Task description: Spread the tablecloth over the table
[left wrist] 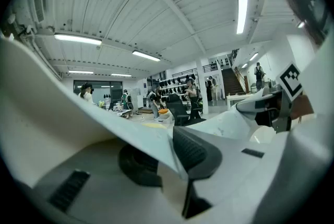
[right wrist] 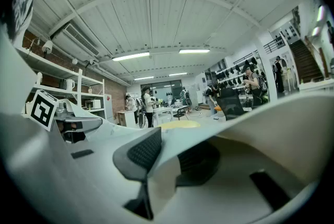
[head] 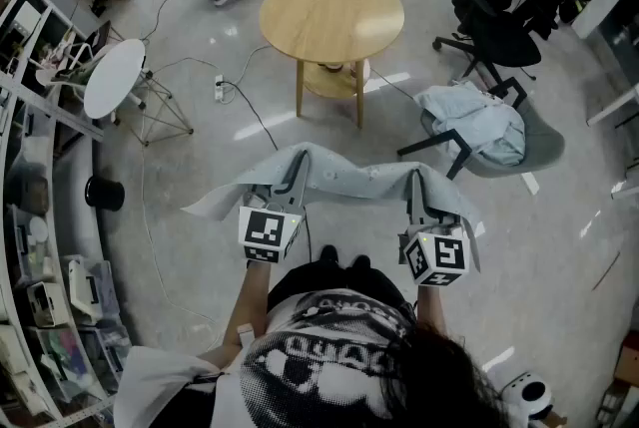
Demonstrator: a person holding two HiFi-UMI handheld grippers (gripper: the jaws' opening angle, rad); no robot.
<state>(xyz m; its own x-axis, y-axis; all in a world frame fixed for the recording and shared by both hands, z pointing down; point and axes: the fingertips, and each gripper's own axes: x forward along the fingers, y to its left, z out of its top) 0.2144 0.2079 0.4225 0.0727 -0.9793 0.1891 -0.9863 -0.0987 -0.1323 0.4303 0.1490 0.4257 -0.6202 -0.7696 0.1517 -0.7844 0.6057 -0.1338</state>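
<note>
2 grippers hold the pale tablecloth [head: 351,179] up in the air, near the person. The left gripper [head: 293,175] pinches the cloth's left edge tight between its jaws. The right gripper [head: 416,192] pinches the right edge. The cloth sags between them. The round wooden table [head: 331,14] stands farther away, well apart from it.

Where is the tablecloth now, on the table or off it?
Off it: left tool and right tool hold tablecloth, short of table.
</note>
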